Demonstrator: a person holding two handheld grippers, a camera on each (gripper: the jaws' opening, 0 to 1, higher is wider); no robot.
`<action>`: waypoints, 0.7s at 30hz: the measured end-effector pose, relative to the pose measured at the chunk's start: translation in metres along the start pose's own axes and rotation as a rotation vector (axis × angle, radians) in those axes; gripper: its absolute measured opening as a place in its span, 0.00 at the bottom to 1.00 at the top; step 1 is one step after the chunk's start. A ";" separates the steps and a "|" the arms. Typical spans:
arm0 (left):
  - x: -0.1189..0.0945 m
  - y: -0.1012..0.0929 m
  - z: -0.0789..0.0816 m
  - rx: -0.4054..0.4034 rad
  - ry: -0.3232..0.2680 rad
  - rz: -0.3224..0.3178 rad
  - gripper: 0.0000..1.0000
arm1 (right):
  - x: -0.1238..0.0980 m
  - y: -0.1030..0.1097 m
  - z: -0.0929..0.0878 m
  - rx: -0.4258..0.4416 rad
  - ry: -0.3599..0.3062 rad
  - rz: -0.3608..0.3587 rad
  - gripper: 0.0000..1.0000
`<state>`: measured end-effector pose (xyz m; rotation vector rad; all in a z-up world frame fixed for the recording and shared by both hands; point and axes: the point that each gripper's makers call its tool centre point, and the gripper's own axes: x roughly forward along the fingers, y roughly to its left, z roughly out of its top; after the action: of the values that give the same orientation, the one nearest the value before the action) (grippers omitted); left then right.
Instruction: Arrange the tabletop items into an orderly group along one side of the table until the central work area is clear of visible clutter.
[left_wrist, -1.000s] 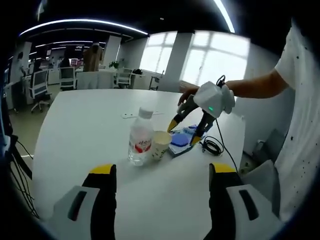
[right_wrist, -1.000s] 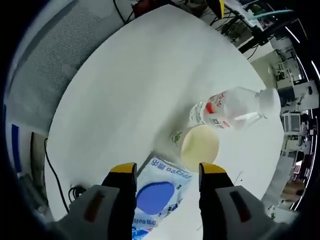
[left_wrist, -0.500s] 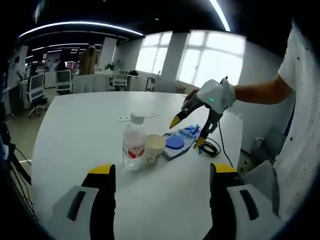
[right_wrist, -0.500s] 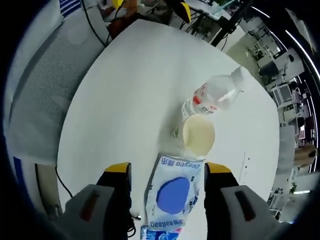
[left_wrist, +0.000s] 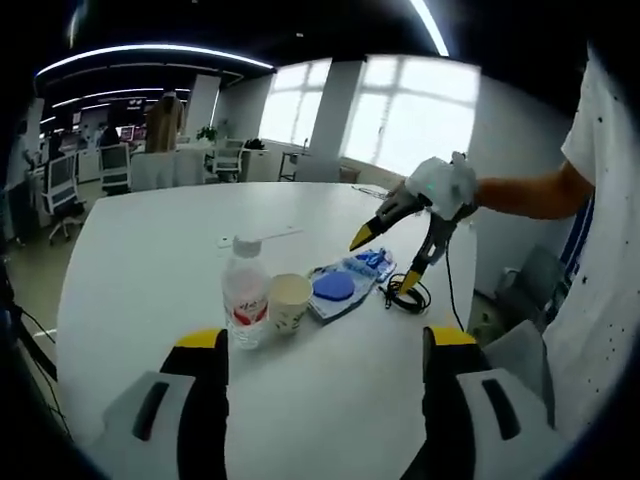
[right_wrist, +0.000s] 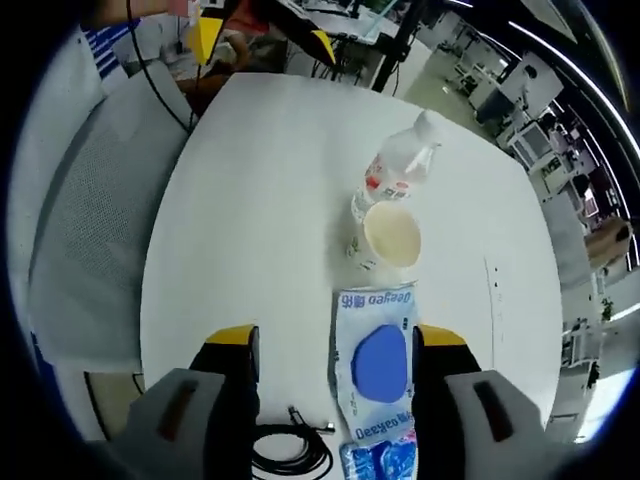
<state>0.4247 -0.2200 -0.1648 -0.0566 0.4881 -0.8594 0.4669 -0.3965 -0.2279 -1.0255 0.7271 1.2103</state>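
Note:
On the white table (left_wrist: 150, 270) a clear water bottle (left_wrist: 243, 305) with a red label stands against a paper cup (left_wrist: 289, 302). Right of the cup lies a flat wipes pack (left_wrist: 340, 287) with a blue round lid, then a small blue packet (left_wrist: 372, 262). My left gripper (left_wrist: 325, 340) is open, well short of the bottle. My right gripper (left_wrist: 387, 260) hovers open above the packet end of the row. In the right gripper view the bottle (right_wrist: 395, 175), cup (right_wrist: 392, 235) and wipes pack (right_wrist: 378, 360) line up ahead of my open right gripper (right_wrist: 336, 337), and my left gripper (right_wrist: 262, 38) shows at the top.
A coiled black cable (left_wrist: 405, 295) lies near the table edge beside the wipes pack, cable (right_wrist: 290, 450) also at the bottom of the right gripper view. A grey mesh chair (right_wrist: 90, 240) stands off the table's edge. A thin white strip (left_wrist: 260, 238) lies behind the bottle. A person's arm holds the right gripper.
Both views have drawn back from the items. The right gripper has lifted up and away from the wipes pack. Bottle, cup and pack stay where they were.

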 end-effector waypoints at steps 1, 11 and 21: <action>0.001 -0.002 0.000 0.004 0.002 -0.002 0.82 | -0.003 0.001 -0.002 0.016 -0.006 -0.005 0.61; 0.005 -0.021 0.006 0.029 0.016 -0.022 0.81 | -0.027 0.011 -0.019 0.188 -0.070 -0.065 0.61; 0.011 -0.043 0.012 0.060 0.032 -0.047 0.82 | -0.057 0.025 -0.052 0.340 -0.111 -0.152 0.61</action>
<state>0.4055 -0.2581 -0.1487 0.0010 0.4925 -0.9219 0.4329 -0.4658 -0.2033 -0.7129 0.7245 0.9645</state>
